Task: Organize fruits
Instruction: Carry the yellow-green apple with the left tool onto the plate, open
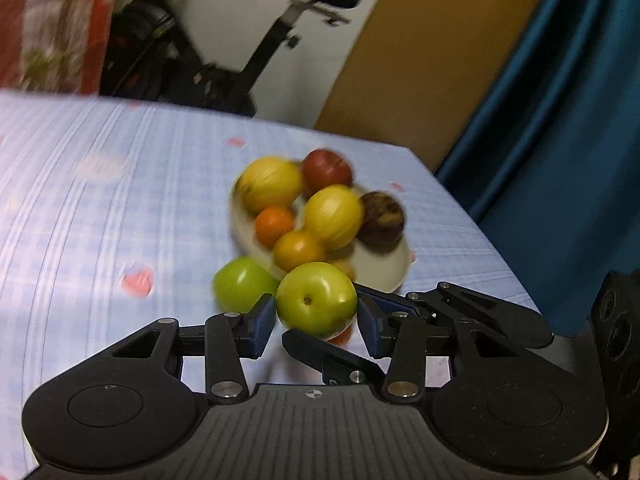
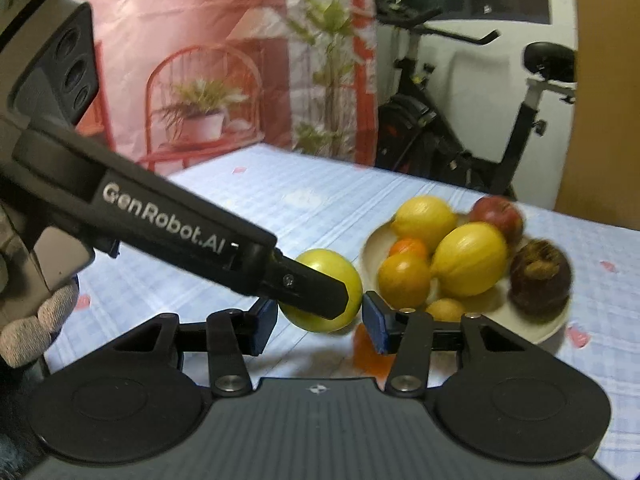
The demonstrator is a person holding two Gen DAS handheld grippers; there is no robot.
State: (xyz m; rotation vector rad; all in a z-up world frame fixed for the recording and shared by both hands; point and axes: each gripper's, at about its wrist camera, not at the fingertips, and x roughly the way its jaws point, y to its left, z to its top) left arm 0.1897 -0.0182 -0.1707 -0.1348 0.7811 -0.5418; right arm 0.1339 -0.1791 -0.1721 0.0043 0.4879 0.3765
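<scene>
The jaws of the left gripper were closed on a green apple, just beside the white plate of fruit on the worktop. We think this was to bring it to the plate. The jaws of the right gripper stood around a green fruit too, but we could not tell if they pressed it, because a left finger hid it. On the left gripper we read "GenRobot.AI".
</scene>
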